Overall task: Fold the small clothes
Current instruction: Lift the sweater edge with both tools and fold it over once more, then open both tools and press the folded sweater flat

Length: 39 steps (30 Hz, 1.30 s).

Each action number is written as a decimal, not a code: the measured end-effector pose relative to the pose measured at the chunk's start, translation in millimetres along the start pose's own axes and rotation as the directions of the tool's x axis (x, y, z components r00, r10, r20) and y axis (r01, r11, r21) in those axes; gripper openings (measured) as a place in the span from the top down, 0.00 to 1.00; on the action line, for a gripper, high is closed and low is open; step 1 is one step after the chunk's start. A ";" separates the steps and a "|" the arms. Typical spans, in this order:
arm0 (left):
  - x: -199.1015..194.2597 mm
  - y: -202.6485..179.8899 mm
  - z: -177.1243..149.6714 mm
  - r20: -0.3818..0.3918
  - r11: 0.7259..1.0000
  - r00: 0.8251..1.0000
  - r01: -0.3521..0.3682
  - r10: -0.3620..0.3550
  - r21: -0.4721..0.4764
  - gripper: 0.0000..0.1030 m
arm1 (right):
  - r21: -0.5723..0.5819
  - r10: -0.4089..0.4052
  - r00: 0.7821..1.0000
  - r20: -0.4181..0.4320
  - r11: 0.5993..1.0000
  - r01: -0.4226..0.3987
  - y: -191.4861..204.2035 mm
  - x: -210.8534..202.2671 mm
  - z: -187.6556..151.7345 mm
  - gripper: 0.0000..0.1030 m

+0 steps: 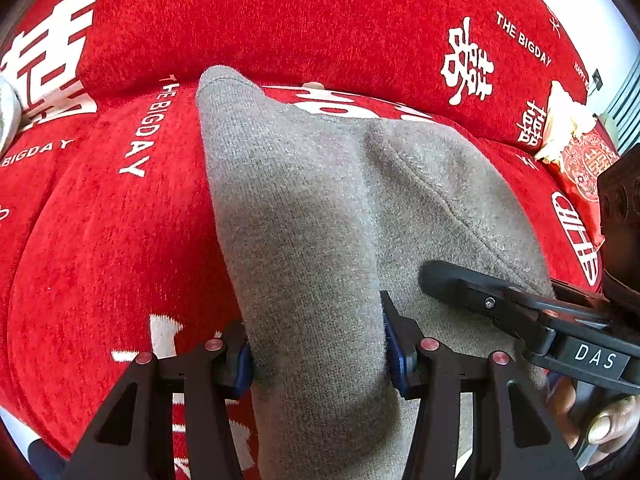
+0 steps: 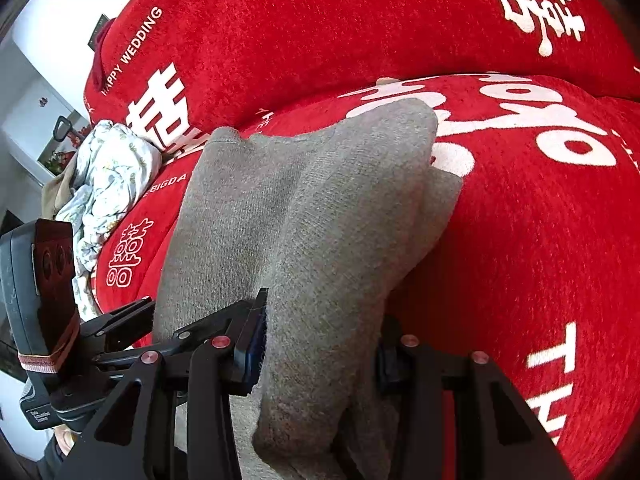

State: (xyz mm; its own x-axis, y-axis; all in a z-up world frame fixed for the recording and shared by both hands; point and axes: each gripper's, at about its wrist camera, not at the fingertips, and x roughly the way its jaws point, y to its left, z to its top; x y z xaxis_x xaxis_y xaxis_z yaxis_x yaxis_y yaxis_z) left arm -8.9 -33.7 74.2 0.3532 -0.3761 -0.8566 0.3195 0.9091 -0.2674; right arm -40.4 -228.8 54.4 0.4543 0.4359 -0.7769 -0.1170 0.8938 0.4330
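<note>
Left gripper (image 1: 318,354) clamps a fold of grey knitted garment (image 1: 320,208) above a red sofa cover (image 1: 120,220), right gripper (image 1: 444,280) alongside.

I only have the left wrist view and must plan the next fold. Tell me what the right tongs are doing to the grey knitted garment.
Observer: The right tongs are shut on a raised fold of the grey knitted garment.
Operator: Report its far end.
Observer: A lower layer's corner sticks out past the top layer.
Operator: Name anything else on the red plush sofa cover.
Observer: A crumpled white flower-print cloth lies at its left, apart from the garment.
</note>
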 end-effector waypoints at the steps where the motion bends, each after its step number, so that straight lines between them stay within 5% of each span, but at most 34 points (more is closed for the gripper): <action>1: -0.7 0.0 -1.3 0.001 1.000 1.000 -0.001 0.001 0.001 0.48 | 0.002 0.004 1.000 0.002 1.000 -0.004 -0.3 -0.3 -1.9 0.56; 33: -8.7 4.7 -26.1 0.044 1.000 0.999 -0.005 0.005 0.009 0.42 | -0.007 0.019 0.999 0.027 1.000 -0.019 -6.9 0.3 -22.2 0.54; 39: -11.8 13.0 -31.9 0.054 1.000 0.998 -0.024 0.025 -0.011 0.27 | 0.038 0.010 1.000 0.018 0.999 -0.011 -25.9 1.3 -25.1 0.30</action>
State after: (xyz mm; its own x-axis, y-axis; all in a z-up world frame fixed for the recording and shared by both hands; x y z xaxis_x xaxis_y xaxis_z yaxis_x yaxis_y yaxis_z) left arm -36.9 -11.7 66.7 0.4082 -0.3628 -0.8377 0.3015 0.9197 -0.2514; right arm -59.0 -248.7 30.7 0.4688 0.4431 -0.7641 -0.0885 0.8843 0.4585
